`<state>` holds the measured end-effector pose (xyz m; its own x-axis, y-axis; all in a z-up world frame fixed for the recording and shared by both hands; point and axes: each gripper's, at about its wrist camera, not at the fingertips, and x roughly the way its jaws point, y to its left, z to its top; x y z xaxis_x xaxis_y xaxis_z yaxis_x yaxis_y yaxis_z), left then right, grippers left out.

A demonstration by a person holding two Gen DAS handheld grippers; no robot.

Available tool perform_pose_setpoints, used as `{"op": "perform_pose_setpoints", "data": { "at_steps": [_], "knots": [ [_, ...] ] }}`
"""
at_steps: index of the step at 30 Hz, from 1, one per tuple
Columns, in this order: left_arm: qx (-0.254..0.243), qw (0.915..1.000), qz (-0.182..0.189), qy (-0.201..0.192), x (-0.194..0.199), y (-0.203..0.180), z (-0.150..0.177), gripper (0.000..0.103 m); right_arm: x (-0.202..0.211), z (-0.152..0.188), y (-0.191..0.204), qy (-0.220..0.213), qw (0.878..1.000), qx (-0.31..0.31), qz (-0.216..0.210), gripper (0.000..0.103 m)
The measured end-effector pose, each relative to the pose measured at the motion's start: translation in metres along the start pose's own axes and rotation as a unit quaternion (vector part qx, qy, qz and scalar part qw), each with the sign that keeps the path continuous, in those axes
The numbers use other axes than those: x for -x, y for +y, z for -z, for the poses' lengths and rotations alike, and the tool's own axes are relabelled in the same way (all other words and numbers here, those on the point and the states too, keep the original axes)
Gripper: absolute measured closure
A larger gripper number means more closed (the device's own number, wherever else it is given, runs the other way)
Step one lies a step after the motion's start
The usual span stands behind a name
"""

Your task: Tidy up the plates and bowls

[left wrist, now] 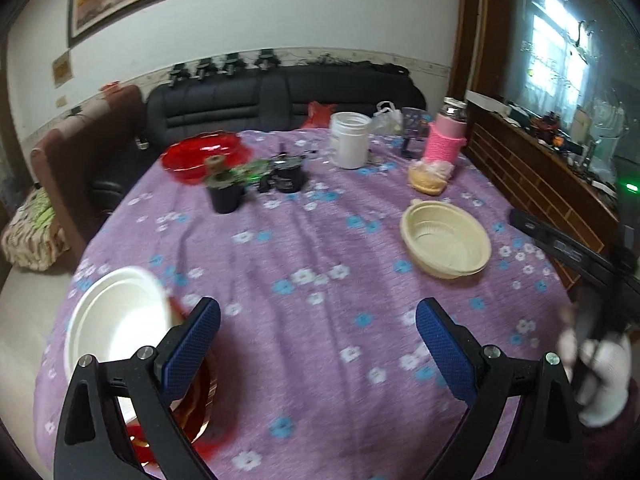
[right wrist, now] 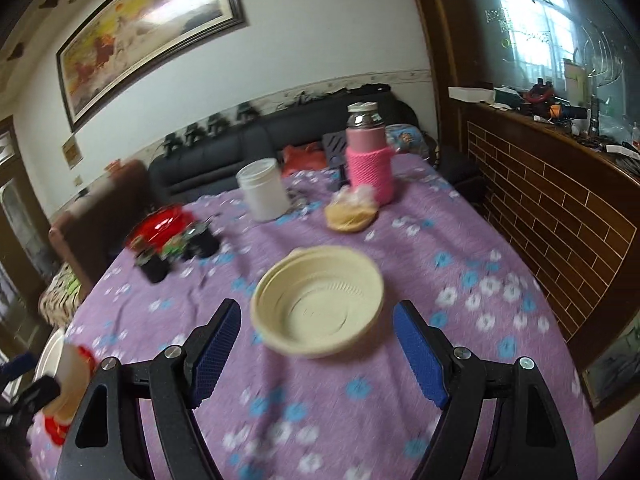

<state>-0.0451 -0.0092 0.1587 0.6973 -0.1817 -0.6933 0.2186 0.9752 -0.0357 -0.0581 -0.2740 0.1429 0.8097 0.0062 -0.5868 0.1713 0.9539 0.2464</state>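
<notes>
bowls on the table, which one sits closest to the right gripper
The cream bowl, just ahead of the open right gripper; the white bowl and red bowl lie further left.

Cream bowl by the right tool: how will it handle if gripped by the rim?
The cream bowl looks like thin ribbed plastic, so probably light and apt to flex under a pinch. It sits empty on soft cloth, so a push likely slides it; tipping seems unlikely, being wide and low.

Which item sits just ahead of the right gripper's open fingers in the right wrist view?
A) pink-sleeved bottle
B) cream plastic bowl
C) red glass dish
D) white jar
B: the cream plastic bowl lies on the purple tablecloth right beyond the right gripper, whose blue pads stand wide apart with nothing between them; the jar, bottle and red dish sit much farther back.
</notes>
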Motion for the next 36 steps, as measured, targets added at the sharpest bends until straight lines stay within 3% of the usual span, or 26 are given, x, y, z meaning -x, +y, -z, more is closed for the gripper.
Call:
{"op": "perform_pose_setpoints", "data": {
  "at_steps": [7, 13, 19, 21, 23, 28, 33, 36],
  "knots": [
    [-0.022, 0.9997, 0.009, 0.010, -0.039, -0.031, -0.032, 0.005, -0.065, -0.021, -0.021, 0.026, 0.999, 0.002, -0.020, 0.021],
    [-0.005, 0.9981, 0.032, 0.053, -0.096, -0.046, -0.056, 0.005, -0.086, -0.010, -0.047, 0.047, 0.998, -0.027, -0.037, 0.023],
    [0.001, 0.9937, 0.038, 0.105, -0.167, -0.069, -0.077, 0.006, -0.102, -0.003, -0.059, 0.064, 0.996, -0.037, -0.044, 0.035],
    [-0.012, 0.9920, 0.033, 0.122, -0.189, -0.081, -0.081, 0.013, -0.109, 0.001, -0.058, 0.072, 0.996, -0.028, -0.038, 0.037],
    [-0.015, 0.9898, 0.034, 0.137, -0.206, -0.088, -0.082, 0.030, -0.115, 0.005, -0.057, 0.083, 0.995, -0.027, -0.041, 0.037],
    [-0.017, 0.9855, 0.038, 0.164, -0.233, -0.098, -0.074, 0.044, -0.128, 0.014, -0.053, 0.115, 0.992, -0.027, -0.055, 0.040],
    [-0.017, 0.9829, 0.035, 0.180, -0.249, -0.102, -0.067, 0.053, -0.138, 0.020, -0.053, 0.136, 0.988, -0.034, -0.063, 0.058],
    [-0.023, 0.9805, 0.039, 0.191, -0.255, -0.106, -0.064, 0.080, -0.140, 0.022, -0.056, 0.141, 0.987, -0.044, -0.068, 0.067]
  ]
}}
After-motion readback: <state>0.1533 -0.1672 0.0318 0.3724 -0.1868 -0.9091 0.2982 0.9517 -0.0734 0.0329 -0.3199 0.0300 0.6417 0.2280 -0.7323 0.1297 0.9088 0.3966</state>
